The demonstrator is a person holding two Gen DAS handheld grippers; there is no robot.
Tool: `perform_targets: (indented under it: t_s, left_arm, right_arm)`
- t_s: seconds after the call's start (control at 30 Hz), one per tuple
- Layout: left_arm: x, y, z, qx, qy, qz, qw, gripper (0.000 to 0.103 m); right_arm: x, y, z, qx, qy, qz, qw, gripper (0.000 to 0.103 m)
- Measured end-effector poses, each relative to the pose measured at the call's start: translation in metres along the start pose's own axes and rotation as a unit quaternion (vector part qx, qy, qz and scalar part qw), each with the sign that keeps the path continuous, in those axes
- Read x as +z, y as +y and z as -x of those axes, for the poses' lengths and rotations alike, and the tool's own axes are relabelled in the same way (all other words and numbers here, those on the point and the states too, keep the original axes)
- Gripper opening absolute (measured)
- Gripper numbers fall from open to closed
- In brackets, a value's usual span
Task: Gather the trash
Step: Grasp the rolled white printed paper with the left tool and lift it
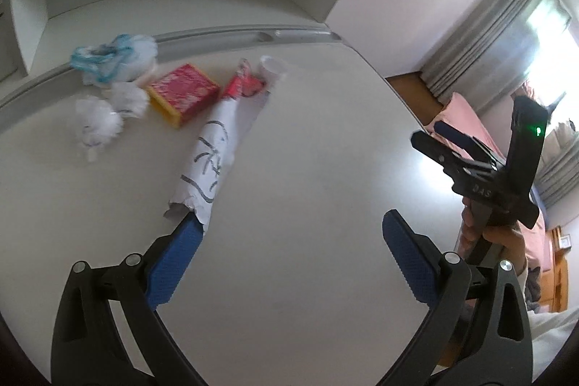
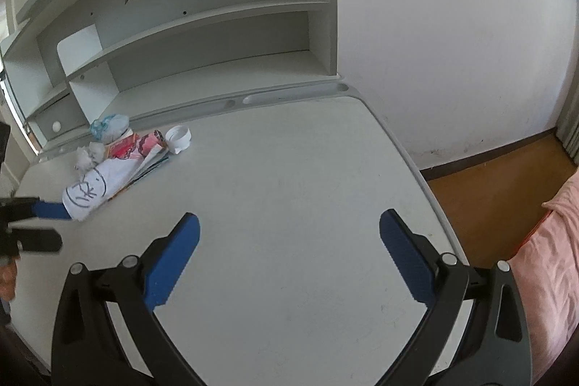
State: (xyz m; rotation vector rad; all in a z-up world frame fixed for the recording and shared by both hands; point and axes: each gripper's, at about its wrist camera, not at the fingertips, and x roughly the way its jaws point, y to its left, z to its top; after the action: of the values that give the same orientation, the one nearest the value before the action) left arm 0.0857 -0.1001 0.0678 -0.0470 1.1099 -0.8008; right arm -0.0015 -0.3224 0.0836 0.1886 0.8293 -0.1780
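Note:
On the white desk (image 1: 318, 140) lies a rolled white paper (image 1: 213, 154) with dark scribbles. Behind it are a red wrapper (image 1: 244, 82), a white cup (image 1: 271, 67) on its side, a red box (image 1: 182, 93), two crumpled paper balls (image 1: 97, 125) and a blue-and-white plastic bag (image 1: 112, 60). My left gripper (image 1: 291, 219) is open, and its left fingertip (image 1: 190, 228) touches the near end of the roll. My right gripper (image 2: 289, 217) is open over bare desk, with nothing between its fingers. The right wrist view shows the same pile around the roll (image 2: 90, 190), at the far left.
A white shelf unit (image 2: 202, 35) stands along the desk's back edge. The desk's right edge drops to a wooden floor (image 2: 495, 190), with a pink bed (image 2: 546, 263) beyond. A person's hand (image 1: 503, 241) holds the right gripper near that edge. Curtains (image 1: 481, 42) hang at the far right.

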Motion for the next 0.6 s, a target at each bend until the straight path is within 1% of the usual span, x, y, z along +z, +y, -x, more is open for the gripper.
perform_targets:
  t_s: [0.07, 0.1, 0.13, 0.17, 0.23, 0.33, 0.37, 0.4, 0.47, 0.5, 0.53, 0.57, 0.6]
  left_arm:
    - [0.001, -0.017, -0.006, -0.032, 0.011, -0.005, 0.9994, 0.096]
    - [0.0, -0.029, -0.008, -0.048, 0.019, -0.016, 0.9985, 0.096]
    - [-0.004, -0.04, -0.009, -0.049, 0.03, -0.032, 0.9978, 0.096]
    - [-0.009, -0.045, -0.008, -0.042, 0.036, -0.041, 0.9976, 0.096]
    - [-0.017, -0.052, -0.008, -0.013, 0.051, -0.055, 0.9971, 0.096]
    - [-0.027, -0.046, 0.001, 0.011, 0.066, -0.048, 0.9967, 0.096]
    - [-0.03, -0.042, 0.01, 0.027, 0.054, -0.044, 0.9972, 0.096]
    - [-0.026, -0.034, 0.016, 0.05, 0.031, -0.034, 0.9977, 0.096]
    - [-0.017, -0.021, 0.029, 0.083, -0.011, -0.012, 0.9964, 0.096]
    - [-0.012, -0.01, 0.035, 0.09, -0.023, -0.003, 0.9957, 0.096]
    - [-0.006, -0.007, 0.032, 0.091, -0.031, 0.002, 0.9953, 0.096]
    - [0.001, -0.003, 0.025, 0.094, -0.035, 0.004, 0.9949, 0.09]
    - [0.008, -0.002, 0.014, 0.101, -0.033, 0.003, 0.9944, 0.083]
  right_arm:
    - [0.001, -0.001, -0.001, 0.004, -0.001, -0.004, 1.0, 0.096]
    - [0.0, -0.001, -0.001, 0.007, -0.003, -0.006, 1.0, 0.096]
    - [0.0, -0.001, 0.0, 0.009, -0.004, -0.007, 1.0, 0.096]
    - [-0.001, -0.001, 0.002, 0.01, -0.008, -0.008, 1.0, 0.096]
    - [-0.002, -0.002, 0.003, 0.009, -0.009, -0.008, 1.0, 0.096]
    - [-0.004, -0.005, 0.002, 0.012, -0.007, -0.011, 1.0, 0.096]
    - [-0.004, -0.006, 0.001, 0.014, -0.005, -0.011, 1.0, 0.096]
    - [-0.004, -0.006, 0.001, 0.014, -0.005, -0.01, 1.0, 0.096]
    - [-0.005, -0.007, 0.0, 0.012, -0.006, -0.009, 1.0, 0.096]
    - [-0.005, -0.007, 0.0, 0.013, -0.005, -0.01, 1.0, 0.096]
    - [-0.006, -0.008, -0.001, 0.016, -0.004, -0.011, 1.0, 0.096]
    - [-0.006, -0.008, -0.001, 0.018, -0.002, -0.012, 1.0, 0.096]
    - [-0.007, -0.008, 0.0, 0.018, -0.002, -0.012, 1.0, 0.096]
